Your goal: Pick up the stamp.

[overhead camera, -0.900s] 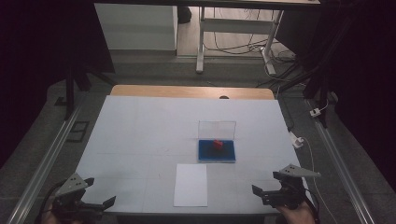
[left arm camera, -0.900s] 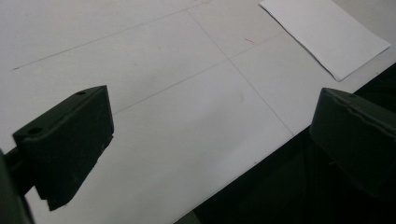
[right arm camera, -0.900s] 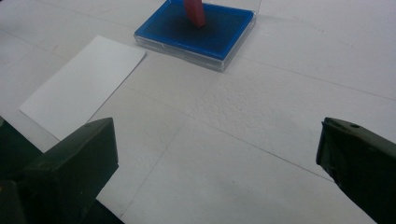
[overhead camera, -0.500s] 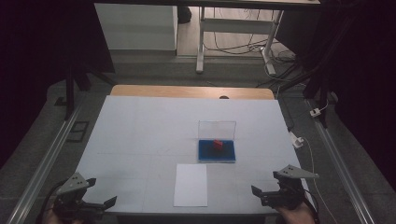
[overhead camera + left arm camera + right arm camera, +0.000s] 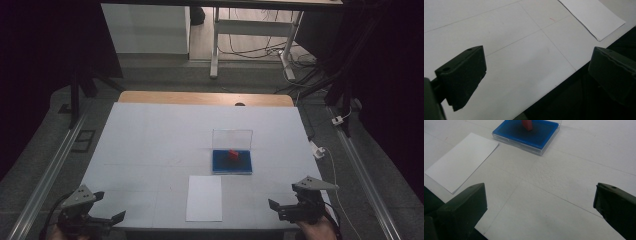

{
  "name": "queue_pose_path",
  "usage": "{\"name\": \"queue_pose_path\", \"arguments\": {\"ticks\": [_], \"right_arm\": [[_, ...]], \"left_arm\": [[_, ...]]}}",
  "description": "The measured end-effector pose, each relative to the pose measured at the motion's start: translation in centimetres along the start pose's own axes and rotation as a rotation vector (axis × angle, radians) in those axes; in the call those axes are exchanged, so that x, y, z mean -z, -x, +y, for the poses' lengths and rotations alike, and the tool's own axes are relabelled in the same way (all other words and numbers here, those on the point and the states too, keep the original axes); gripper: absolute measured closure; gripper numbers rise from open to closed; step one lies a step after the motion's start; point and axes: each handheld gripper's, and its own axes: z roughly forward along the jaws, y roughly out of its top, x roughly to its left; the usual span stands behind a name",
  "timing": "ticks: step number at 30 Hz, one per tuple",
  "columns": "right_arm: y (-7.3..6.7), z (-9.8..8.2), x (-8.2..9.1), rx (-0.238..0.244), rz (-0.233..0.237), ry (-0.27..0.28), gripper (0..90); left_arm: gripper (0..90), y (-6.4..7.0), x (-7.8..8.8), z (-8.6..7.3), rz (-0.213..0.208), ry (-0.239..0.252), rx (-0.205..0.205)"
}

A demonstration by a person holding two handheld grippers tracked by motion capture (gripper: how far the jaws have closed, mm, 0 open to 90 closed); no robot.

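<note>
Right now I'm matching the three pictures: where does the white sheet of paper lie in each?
High view: white sheet of paper, near table edge, in front of the blue tray.
Left gripper view: top right corner.
Right gripper view: left side.
Shared landmark: the blue tray in the high and right gripper views.

High view looking down over the table (image 5: 150, 130), gripper views low and close, sharing the paper sheet (image 5: 204, 198).
</note>
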Motion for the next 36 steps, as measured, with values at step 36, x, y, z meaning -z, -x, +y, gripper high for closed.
{"name": "queue_pose_path", "arguments": {"ticks": [36], "right_arm": [[-1.7,3.2,-1.5,0.106,0.077,0.092,0.0]], "left_arm": [[1.1,-0.2,0.2,-0.2,-0.025,0.021,0.002]]}}
